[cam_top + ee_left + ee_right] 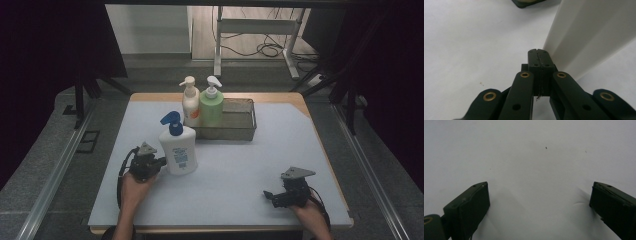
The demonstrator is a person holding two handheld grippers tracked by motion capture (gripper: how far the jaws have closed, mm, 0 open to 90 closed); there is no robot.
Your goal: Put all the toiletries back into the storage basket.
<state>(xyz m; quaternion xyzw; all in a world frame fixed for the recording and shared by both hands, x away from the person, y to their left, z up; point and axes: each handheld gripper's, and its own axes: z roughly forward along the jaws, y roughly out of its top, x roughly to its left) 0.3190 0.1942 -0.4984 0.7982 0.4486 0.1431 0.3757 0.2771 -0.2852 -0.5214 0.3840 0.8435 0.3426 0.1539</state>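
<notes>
A white pump bottle with a blue head (177, 147) stands upright on the white table mat, in front of a grey metal basket (240, 125). My left gripper (160, 162) rests on the mat just left of that bottle, its jaws shut with nothing between them. In the left gripper view the closed jaws (539, 58) lie beside the white bottle wall (584, 37), which rises at the right. My right gripper (270, 195) sits near the front right of the mat, open, jaws wide apart over bare mat (539, 195).
The basket holds a cream pump bottle (190, 102) and a green pump bottle (212, 105) at its left end. The wooden table edge (340, 180) runs along the right. A white desk frame and cables (260, 45) stand on the floor behind.
</notes>
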